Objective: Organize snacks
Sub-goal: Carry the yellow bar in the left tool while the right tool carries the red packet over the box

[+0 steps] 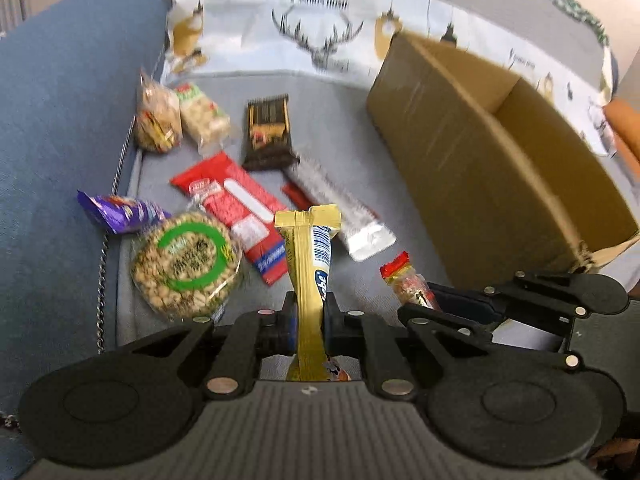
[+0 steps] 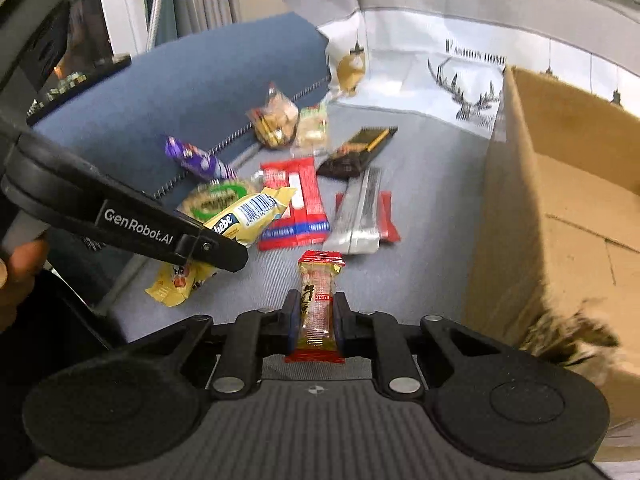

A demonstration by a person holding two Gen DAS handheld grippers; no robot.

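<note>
Grey sofa seat (image 1: 340, 136) with scattered snacks: left gripper (image 1: 311, 312) clamps a yellow wafer pack (image 1: 310, 264); right gripper (image 2: 317, 316) clamps a red-ended snack bar (image 2: 318, 300).

A blue-grey sofa (image 1: 60, 120) fills the scene — seat cushion below, armrest beside. A white deer-print cloth (image 1: 320, 32) drapes its back.
</note>
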